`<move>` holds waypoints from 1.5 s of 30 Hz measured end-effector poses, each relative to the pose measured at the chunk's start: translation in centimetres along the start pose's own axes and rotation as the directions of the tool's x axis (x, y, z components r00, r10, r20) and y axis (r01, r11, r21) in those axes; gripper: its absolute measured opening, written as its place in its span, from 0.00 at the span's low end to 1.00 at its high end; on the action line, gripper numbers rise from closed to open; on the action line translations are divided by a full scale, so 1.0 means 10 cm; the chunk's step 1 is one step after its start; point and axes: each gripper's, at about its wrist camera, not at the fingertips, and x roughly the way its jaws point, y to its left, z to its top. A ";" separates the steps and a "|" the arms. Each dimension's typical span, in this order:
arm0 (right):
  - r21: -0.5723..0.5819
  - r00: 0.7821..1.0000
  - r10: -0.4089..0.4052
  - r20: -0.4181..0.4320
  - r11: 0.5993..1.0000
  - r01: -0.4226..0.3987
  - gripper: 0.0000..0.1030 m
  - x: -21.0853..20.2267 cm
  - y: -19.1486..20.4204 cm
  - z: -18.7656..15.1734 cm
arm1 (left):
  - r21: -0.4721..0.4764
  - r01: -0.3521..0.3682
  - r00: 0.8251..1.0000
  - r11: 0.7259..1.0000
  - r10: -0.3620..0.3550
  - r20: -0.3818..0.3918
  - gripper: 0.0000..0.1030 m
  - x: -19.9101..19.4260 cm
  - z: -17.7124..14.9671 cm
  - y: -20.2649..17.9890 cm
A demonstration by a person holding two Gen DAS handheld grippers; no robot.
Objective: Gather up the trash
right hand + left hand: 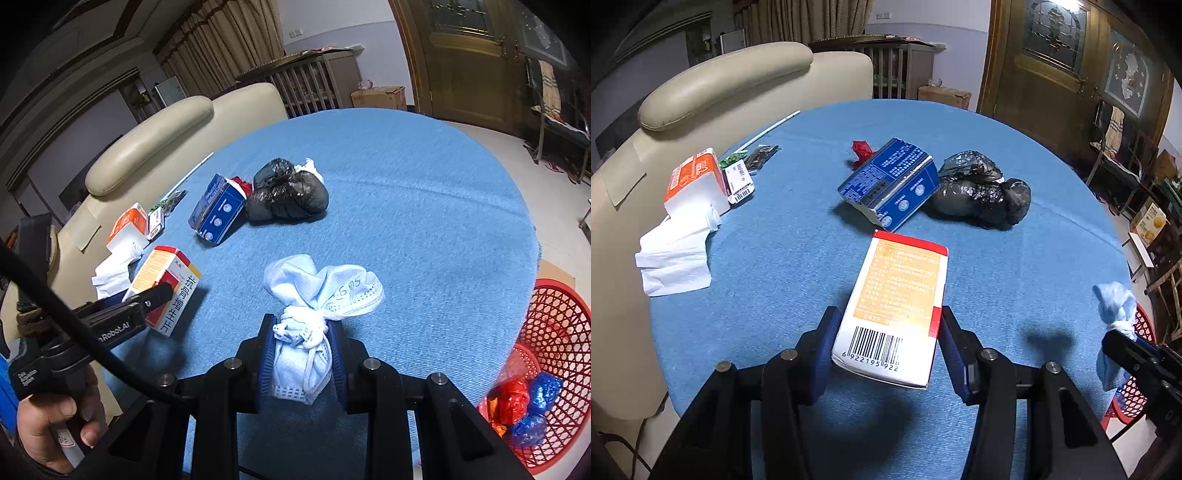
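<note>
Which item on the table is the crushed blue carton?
On the blue tablecloth, find the black plastic bag near the middle. The blue carton leans against it: the only blue box, dented, with white print and round emblems.

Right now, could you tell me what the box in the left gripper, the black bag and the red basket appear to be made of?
Box: printed paperboard, slightly glossy; crisp folded edges and a barcode. Black bag: thin plastic film, shiny; crinkled with bright glints. Red basket: probably moulded plastic; uniform open lattice weave.
</note>
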 end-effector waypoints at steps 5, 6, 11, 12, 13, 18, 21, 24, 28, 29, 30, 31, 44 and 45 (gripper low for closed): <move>0.024 0.999 -0.025 0.020 0.999 0.024 0.29 -0.12 -0.11 0.00 | 0.024 0.022 1.000 0.999 -0.022 -0.002 0.53 0.00 0.00 -0.13; 0.030 0.999 -0.029 0.022 0.999 0.028 0.29 -0.13 -0.13 -0.01 | 0.031 0.024 1.000 0.999 -0.024 -0.002 0.53 0.00 0.00 -0.16; 0.052 0.999 -0.038 0.029 0.998 0.037 0.29 -0.18 -0.21 -0.04 | 0.051 0.033 0.999 0.998 -0.033 0.002 0.53 -0.02 -0.01 -0.25; 0.054 0.999 -0.040 0.031 0.998 0.039 0.29 -0.19 -0.22 -0.05 | 0.054 0.035 0.999 0.998 -0.035 0.002 0.53 -0.03 -0.01 -0.26; 0.055 0.999 -0.042 0.033 0.998 0.040 0.29 -0.20 -0.23 -0.06 | 0.057 0.038 0.999 0.998 -0.038 0.001 0.53 -0.03 -0.01 -0.27; 0.059 0.999 -0.040 0.030 0.998 0.039 0.29 -0.20 -0.23 -0.10 | 0.068 0.038 0.999 0.997 -0.039 0.009 0.53 -0.07 -0.02 -0.29; 0.054 0.999 -0.033 0.030 0.998 0.032 0.29 -0.19 -0.20 -0.11 | 0.066 0.030 0.999 0.997 -0.031 0.018 0.53 -0.12 -0.03 -0.26; 0.053 0.999 -0.020 0.032 0.998 0.018 0.29 -0.18 -0.18 -0.12 | 0.062 0.011 1.000 0.998 -0.013 0.020 0.53 -0.14 -0.03 -0.21; 0.049 1.000 -0.001 0.019 0.999 0.000 0.29 -0.11 -0.15 -0.13 | 0.049 -0.012 1.000 0.999 0.011 0.014 0.53 -0.13 -0.04 -0.14; 0.046 1.000 0.002 0.015 0.999 -0.002 0.29 -0.09 -0.15 -0.12 | 0.046 -0.016 1.000 0.999 0.016 0.011 0.53 -0.12 -0.04 -0.12; 0.042 1.000 0.006 0.009 0.999 -0.006 0.29 -0.06 -0.14 -0.12 | 0.044 -0.020 1.000 0.999 0.020 0.008 0.53 -0.10 -0.04 -0.11; 0.040 1.000 0.009 0.004 0.999 -0.009 0.29 -0.04 -0.13 -0.12 | 0.042 -0.023 1.000 0.999 0.022 0.005 0.53 -0.09 -0.04 -0.10; 0.067 1.000 0.005 -0.009 0.998 -0.004 0.29 0.05 -0.23 -0.11 | 0.076 -0.020 1.000 0.997 0.021 -0.017 0.53 0.03 -0.01 -0.22; 0.070 1.000 0.004 -0.009 0.998 -0.004 0.29 0.05 -0.25 -0.11 | 0.080 -0.019 1.000 0.997 0.021 -0.019 0.53 0.03 -0.01 -0.23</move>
